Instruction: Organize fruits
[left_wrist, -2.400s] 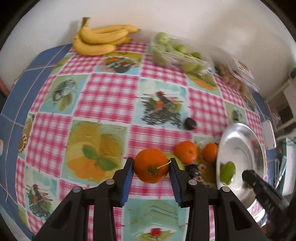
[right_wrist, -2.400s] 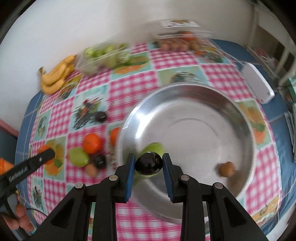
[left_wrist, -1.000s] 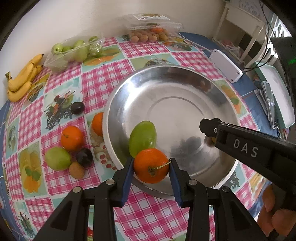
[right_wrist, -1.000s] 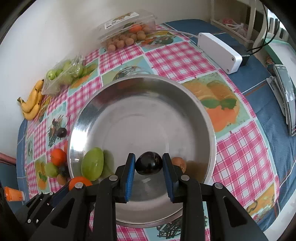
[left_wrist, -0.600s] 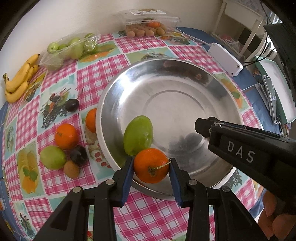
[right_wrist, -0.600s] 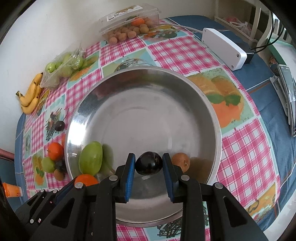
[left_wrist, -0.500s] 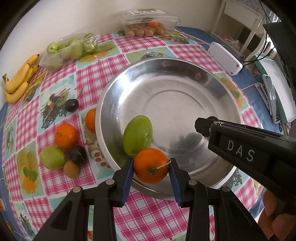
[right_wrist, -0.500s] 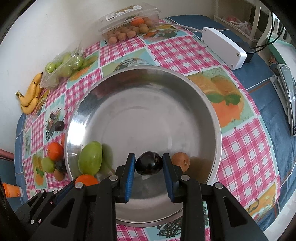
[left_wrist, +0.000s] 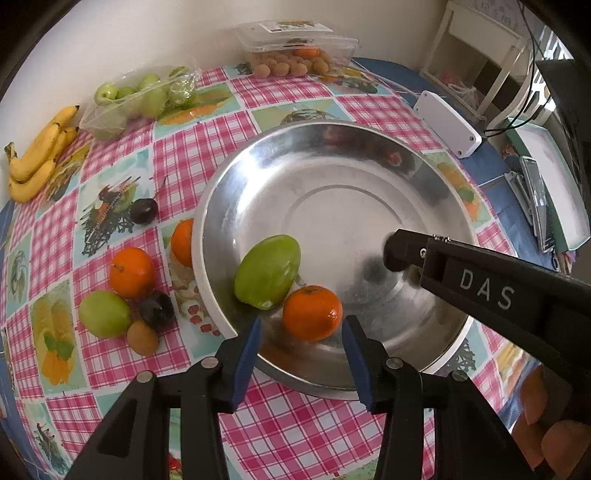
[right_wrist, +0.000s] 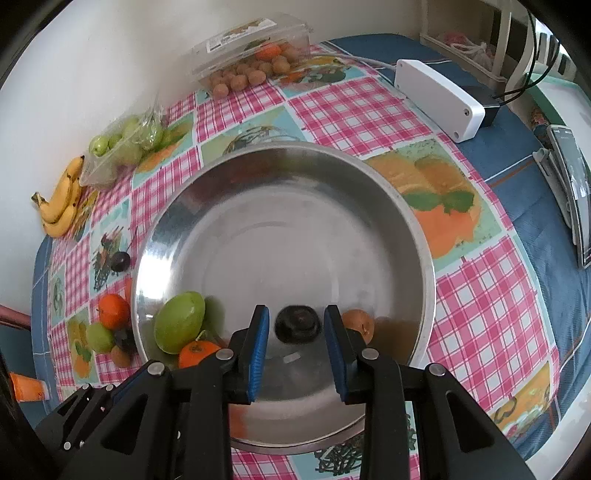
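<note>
A steel bowl (left_wrist: 332, 127) fills the middle of both views. My left gripper (left_wrist: 301, 332) hangs over its near rim with its jaws opening. The orange (left_wrist: 312, 312) lies free in the bowl beside a large green fruit (left_wrist: 267, 271), with a gap to each pad. My right gripper (right_wrist: 297, 314) hovers over the bowl's near side. The dark plum (right_wrist: 297, 325) rests on the bowl floor below its pads, a thin gap on each side. A small brown fruit (right_wrist: 357, 321) lies just to the right of it.
Left of the bowl, on the checked cloth, lie two oranges (left_wrist: 132, 272), a green fruit (left_wrist: 104, 314), two dark plums (left_wrist: 156, 310) and a brown fruit (left_wrist: 142, 336). Bananas (left_wrist: 33, 162), a bag of green fruit (left_wrist: 140, 98), a clear box (left_wrist: 295, 48) and a white box (left_wrist: 447, 123) line the far side.
The left jaws have spread and the orange has dropped from them into the bowl next to the green fruit. The plum has sunk from the right pads onto the bowl floor.
</note>
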